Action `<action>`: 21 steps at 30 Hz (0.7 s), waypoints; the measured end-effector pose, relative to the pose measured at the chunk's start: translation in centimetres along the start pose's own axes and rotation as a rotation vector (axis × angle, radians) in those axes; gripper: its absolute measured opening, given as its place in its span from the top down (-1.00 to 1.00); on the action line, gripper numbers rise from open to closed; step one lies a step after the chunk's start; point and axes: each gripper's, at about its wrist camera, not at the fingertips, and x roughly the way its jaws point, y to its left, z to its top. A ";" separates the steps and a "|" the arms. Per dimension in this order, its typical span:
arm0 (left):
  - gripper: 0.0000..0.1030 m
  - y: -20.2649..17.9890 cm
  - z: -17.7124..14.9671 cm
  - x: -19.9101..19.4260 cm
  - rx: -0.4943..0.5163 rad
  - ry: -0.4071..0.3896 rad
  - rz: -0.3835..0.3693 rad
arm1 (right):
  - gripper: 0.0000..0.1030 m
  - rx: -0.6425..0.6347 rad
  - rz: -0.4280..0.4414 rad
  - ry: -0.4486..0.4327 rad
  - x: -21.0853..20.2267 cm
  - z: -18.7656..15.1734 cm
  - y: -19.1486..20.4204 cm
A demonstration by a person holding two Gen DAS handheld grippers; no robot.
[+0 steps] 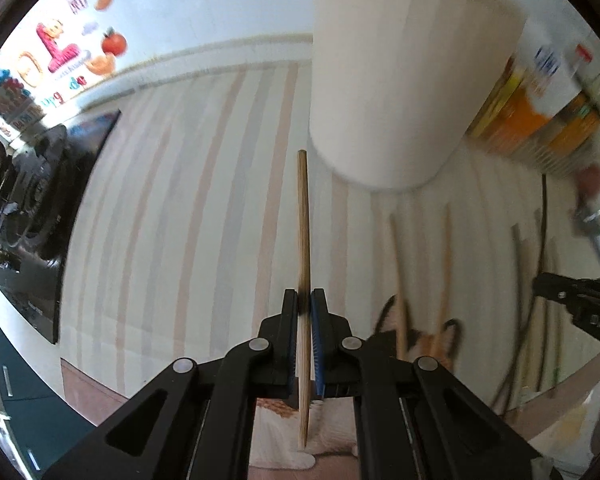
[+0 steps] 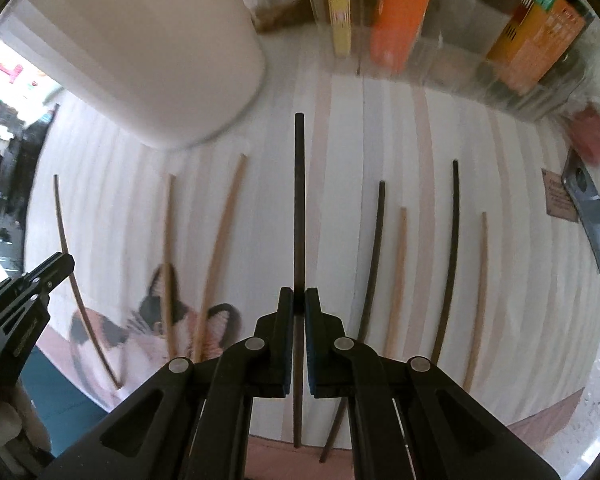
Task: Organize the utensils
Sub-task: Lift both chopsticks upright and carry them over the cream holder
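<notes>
The left gripper (image 1: 304,300) has its jaws clamped narrow on a light wooden chopstick (image 1: 302,216). The stick's long axis runs straight out along the fingers, its far end toward the white cylindrical container (image 1: 396,80) and its near end passing back between the jaws. The right gripper (image 2: 299,298) is likewise pinched tight on a dark chopstick (image 2: 299,200), which points forward along the fingers toward the row of boxes (image 2: 400,12) at the back.

Both sticks hang above a pale striped mat (image 2: 332,128). On the mat, the right wrist view shows nine more chopsticks lying roughly parallel, long axes front to back: five light wooden ones (image 2: 220,236) and four dark ones (image 2: 374,256), one of those mostly hidden under the gripper. There is one white container and one cat picture (image 2: 156,320) at the mat's near edge.

The mat's near edge lies close under both grippers. A bare strip of mat lies ahead of the dark stick; the container stands close ahead of the light stick, to the right of its tip. The left gripper shows at the left edge of the right wrist view, well apart from the right one.
</notes>
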 end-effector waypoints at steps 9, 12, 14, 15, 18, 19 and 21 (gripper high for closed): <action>0.93 0.7 3.0 -10.9 -0.041 -0.276 -0.043 | 0.90 -0.022 0.083 -0.189 -8.3 1.8 0.7; 0.93 1.0 4.5 -14.7 -0.048 -0.368 -0.055 | 0.91 -0.019 0.123 -0.270 -12.1 3.0 1.0; 0.93 1.4 5.8 -17.1 -0.058 -0.423 -0.070 | 0.91 -0.021 0.149 -0.333 -15.2 4.1 1.0; 0.93 1.9 6.4 -17.9 -0.055 -0.441 -0.078 | 0.91 -0.027 0.164 -0.356 -16.6 4.5 1.1; 0.93 2.5 8.4 -21.1 -0.053 -0.499 -0.111 | 0.91 -0.044 0.191 -0.425 -20.7 6.5 2.0; 0.93 2.6 8.9 -22.0 -0.049 -0.515 -0.117 | 0.91 -0.052 0.202 -0.444 -22.1 7.0 2.2; 0.93 2.5 10.7 -24.0 -0.040 -0.562 -0.120 | 0.91 -0.070 0.226 -0.489 -25.4 8.2 2.7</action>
